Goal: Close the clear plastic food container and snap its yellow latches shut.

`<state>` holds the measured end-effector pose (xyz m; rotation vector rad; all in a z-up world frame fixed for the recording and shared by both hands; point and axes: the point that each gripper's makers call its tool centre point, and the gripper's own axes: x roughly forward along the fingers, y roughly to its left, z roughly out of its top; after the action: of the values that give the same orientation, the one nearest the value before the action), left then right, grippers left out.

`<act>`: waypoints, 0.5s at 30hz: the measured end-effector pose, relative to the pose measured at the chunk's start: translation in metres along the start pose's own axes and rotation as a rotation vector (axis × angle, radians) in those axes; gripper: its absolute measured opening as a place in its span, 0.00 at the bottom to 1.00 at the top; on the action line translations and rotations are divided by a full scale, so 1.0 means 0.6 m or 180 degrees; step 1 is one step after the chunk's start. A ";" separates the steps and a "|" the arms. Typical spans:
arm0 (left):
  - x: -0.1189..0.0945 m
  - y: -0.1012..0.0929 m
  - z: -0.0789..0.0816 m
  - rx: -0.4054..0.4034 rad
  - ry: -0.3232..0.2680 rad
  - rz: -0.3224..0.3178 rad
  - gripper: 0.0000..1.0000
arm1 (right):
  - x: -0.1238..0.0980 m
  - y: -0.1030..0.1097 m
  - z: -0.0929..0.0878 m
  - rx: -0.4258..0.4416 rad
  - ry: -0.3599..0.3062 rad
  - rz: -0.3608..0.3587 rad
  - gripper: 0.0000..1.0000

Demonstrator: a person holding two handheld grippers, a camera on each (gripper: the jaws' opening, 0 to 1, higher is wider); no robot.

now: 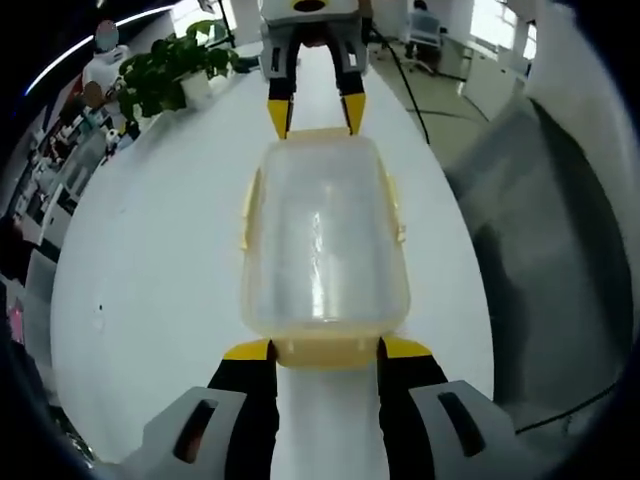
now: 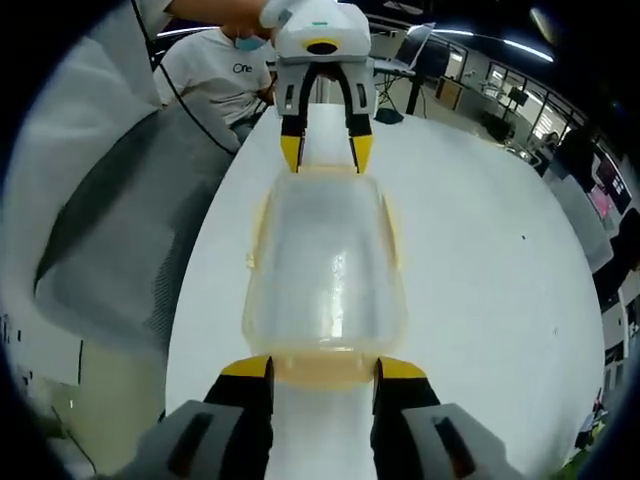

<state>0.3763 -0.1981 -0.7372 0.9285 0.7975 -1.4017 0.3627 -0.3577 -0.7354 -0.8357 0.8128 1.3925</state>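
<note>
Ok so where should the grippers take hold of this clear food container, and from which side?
Grip the container at its two short ends, on the yellow end latches, one gripper from each end. It lies lengthwise between the left gripper and right gripper, whose open jaws already straddle those ends.

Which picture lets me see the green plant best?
The left gripper view. The potted plant stands on the white table at the upper left, past the clear plastic food container, with leaves and white pot in plain sight. The right gripper view looks the opposite way, catching just a tiny green scrap at its lower right edge, too small to identify.
</note>
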 end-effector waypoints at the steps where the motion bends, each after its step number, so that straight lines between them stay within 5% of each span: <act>1: 0.001 0.001 0.002 0.0009 0.0009 -0.0002 0.36 | 0.002 -0.001 -0.004 -0.0001 0.0016 0.0005 0.35; 15: 0.000 0.001 0.009 0.0008 0.0035 -0.0012 0.36 | 0.000 -0.001 -0.012 0.0005 0.0036 0.0038 0.36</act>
<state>0.3763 -0.2026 -0.7348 0.9376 0.8062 -1.4023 0.3631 -0.3639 -0.7388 -0.8395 0.8286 1.3987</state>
